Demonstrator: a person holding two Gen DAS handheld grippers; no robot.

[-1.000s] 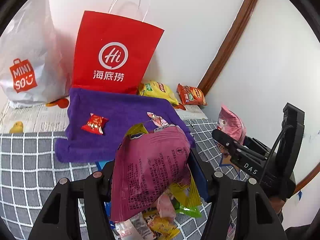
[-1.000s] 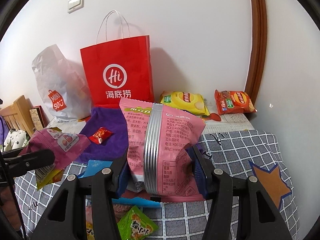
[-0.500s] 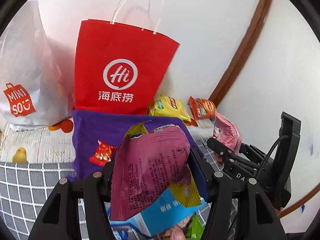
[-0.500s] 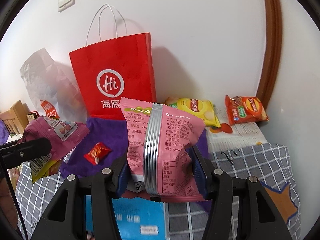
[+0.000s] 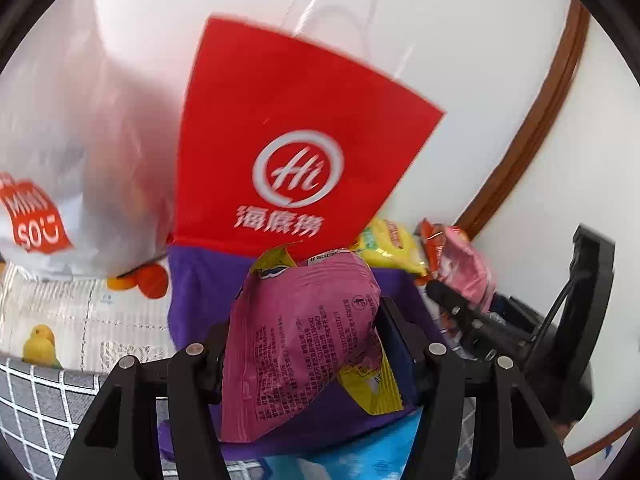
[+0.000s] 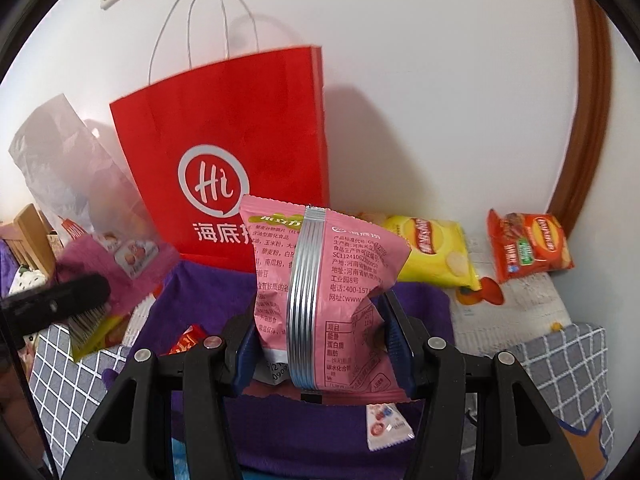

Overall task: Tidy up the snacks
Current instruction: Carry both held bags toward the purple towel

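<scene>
Red paper bag (image 6: 228,160) stands against the wall. Before it, over the purple cloth (image 5: 200,292), the left gripper (image 5: 304,344) clamps a magenta snack packet (image 5: 304,332); the right gripper (image 6: 320,344) clamps a pink snack packet (image 6: 320,280).

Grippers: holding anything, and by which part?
Left gripper: magenta packet, pinched across its lower body. Right gripper: pink packet, by its lower half.

Paper bag (image 6: 240,152) behind cloth (image 6: 208,292) — upright.
</scene>
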